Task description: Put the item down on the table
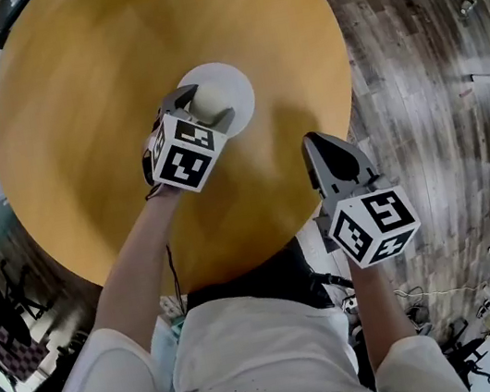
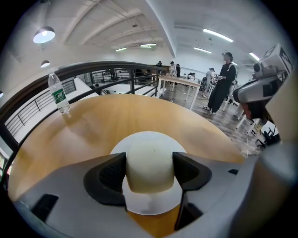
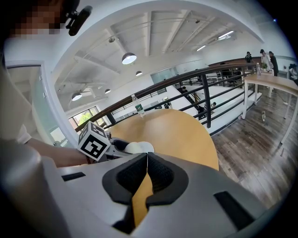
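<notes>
A cream, rounded item (image 2: 150, 165) sits between the jaws of my left gripper (image 2: 150, 173), which is shut on its sides. Under it lies a white round plate (image 2: 153, 137) on the round wooden table (image 1: 91, 67). From the head view the left gripper (image 1: 199, 106) is over the plate (image 1: 230, 85) near the table's middle; whether the item rests on the plate or hangs just above it cannot be told. My right gripper (image 1: 312, 141) is shut with nothing in it, over the table's near right edge, and its closed jaws (image 3: 147, 160) point toward the plate (image 3: 142, 147).
A clear water bottle (image 2: 58, 93) with a green label stands at the table's far rim, and shows again (image 3: 138, 108) in the right gripper view. A dark railing (image 2: 116, 69) runs behind the table. Wooden floor (image 1: 419, 66) lies to the right. People stand by distant tables (image 2: 223, 79).
</notes>
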`<state>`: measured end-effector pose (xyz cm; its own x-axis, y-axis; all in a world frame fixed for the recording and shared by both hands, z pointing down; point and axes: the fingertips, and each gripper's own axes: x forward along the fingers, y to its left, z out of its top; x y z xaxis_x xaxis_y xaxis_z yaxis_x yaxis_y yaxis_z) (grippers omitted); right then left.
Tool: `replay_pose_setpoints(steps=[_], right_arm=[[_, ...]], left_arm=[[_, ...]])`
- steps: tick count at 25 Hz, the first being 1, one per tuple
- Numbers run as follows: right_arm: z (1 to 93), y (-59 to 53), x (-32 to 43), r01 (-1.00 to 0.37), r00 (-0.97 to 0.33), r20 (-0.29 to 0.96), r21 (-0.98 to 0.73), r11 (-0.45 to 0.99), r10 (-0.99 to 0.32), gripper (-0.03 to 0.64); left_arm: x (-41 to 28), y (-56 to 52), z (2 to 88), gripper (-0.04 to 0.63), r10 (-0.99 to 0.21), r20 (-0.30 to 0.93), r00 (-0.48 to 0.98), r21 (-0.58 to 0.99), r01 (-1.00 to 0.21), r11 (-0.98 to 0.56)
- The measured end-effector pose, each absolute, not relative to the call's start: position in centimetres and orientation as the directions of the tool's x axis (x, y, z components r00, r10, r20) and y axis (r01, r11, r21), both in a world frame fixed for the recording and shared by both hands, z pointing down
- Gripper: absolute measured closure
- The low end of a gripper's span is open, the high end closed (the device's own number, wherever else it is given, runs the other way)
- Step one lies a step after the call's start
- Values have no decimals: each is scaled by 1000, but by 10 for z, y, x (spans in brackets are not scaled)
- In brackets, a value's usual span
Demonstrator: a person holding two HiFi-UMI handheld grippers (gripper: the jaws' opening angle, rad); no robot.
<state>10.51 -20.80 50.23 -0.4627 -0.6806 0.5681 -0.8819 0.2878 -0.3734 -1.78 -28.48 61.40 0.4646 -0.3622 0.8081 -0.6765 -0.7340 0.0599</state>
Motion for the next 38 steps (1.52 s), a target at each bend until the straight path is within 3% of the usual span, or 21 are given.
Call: replay_pose_setpoints(steps=[26, 38], right_arm=[[511, -208, 117, -880, -460, 572, -397, 262, -679, 591], [503, -203, 117, -883, -453, 565, -390, 261, -689, 591]], left_arm=[[-8, -289, 635, 276, -297, 845, 445, 80, -654, -752], [-10, -287, 624, 267, -338, 817, 467, 58, -650, -758]])
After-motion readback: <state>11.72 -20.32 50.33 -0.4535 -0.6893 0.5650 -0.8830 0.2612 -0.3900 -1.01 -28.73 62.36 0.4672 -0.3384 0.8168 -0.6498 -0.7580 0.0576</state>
